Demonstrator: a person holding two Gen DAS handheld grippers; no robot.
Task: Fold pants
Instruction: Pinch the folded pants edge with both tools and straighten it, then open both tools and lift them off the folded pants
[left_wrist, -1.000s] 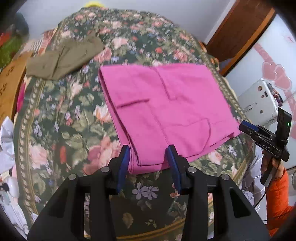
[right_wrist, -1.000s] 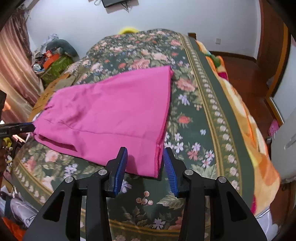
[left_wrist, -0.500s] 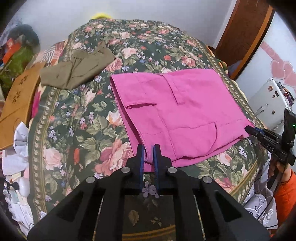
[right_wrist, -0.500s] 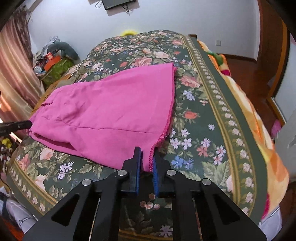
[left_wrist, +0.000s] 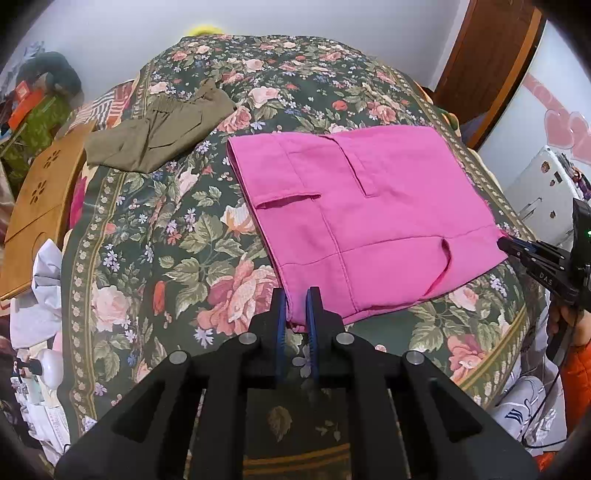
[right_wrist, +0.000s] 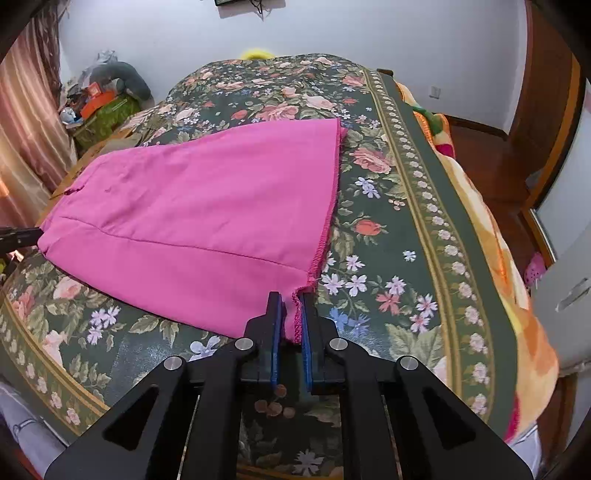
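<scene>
Folded pink pants (left_wrist: 369, 221) lie flat on the floral bedspread (left_wrist: 166, 240). My left gripper (left_wrist: 295, 295) is shut on the near left corner of the pants, cloth pinched between its blue pads. In the right wrist view the pants (right_wrist: 207, 214) spread away to the left. My right gripper (right_wrist: 293, 297) holds the near hem corner between its pads, and its jaws are opening a little. The right gripper (left_wrist: 508, 245) also shows at the pants' right corner in the left wrist view. The left gripper (right_wrist: 35, 233) peeks in at the far left edge.
An olive garment (left_wrist: 155, 136) lies crumpled at the bed's back left. A wooden board (left_wrist: 40, 192) and clutter sit left of the bed. A white appliance (left_wrist: 543, 188) and a hand with an orange sleeve (left_wrist: 576, 369) are on the right. A wooden door (right_wrist: 543, 74) stands beyond.
Both grippers went from open around the pants' near corners to shut on them. The pinched corners have lifted slightly off the bedspread.
</scene>
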